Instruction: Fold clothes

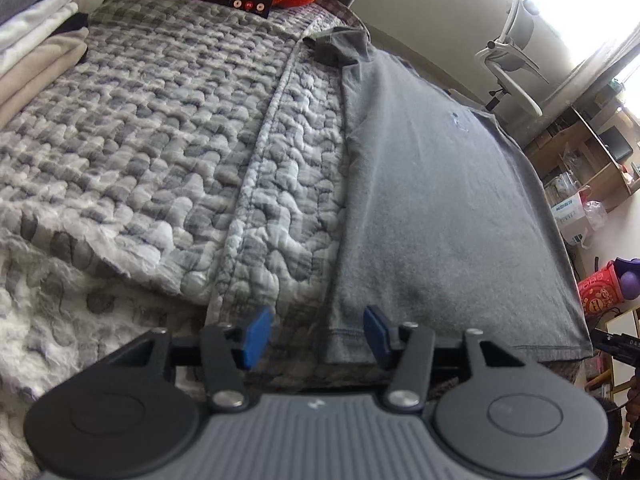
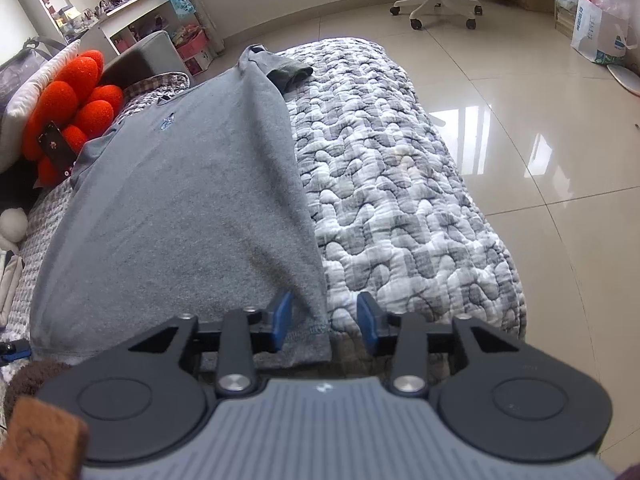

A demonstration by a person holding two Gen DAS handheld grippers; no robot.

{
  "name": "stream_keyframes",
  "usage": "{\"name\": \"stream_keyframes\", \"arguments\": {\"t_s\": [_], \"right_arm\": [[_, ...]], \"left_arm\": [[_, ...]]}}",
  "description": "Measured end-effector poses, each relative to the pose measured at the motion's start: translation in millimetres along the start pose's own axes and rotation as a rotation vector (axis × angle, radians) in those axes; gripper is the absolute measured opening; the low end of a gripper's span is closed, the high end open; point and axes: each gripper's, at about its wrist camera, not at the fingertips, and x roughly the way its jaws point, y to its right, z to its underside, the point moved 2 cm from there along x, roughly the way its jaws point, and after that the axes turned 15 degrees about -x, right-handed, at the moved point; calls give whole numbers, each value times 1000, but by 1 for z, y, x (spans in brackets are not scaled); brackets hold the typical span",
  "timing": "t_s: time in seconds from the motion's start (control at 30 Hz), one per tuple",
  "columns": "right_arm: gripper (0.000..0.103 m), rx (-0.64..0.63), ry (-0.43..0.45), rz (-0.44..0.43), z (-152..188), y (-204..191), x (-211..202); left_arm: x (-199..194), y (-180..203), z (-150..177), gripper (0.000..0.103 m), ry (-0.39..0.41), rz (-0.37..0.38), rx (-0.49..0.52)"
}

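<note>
Between each open claw (image 1: 316, 336) (image 2: 326, 322) lies a grey shirt (image 1: 440, 184) (image 2: 180, 200) hem corner.

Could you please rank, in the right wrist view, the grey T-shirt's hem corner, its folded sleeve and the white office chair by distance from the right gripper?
From the right gripper:
1. T-shirt's hem corner, between its open jaws.
2. Folded sleeve, far end of the bed.
3. White office chair, on the tiled floor beyond.
</note>
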Motion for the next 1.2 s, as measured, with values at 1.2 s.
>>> {"name": "stream_keyframes", "arguments": {"t_s": [1.2], "right_arm": [[42, 278, 150, -275, -175, 92, 150]], "left_arm": [[209, 296, -135, 88, 130, 121, 301]]}}
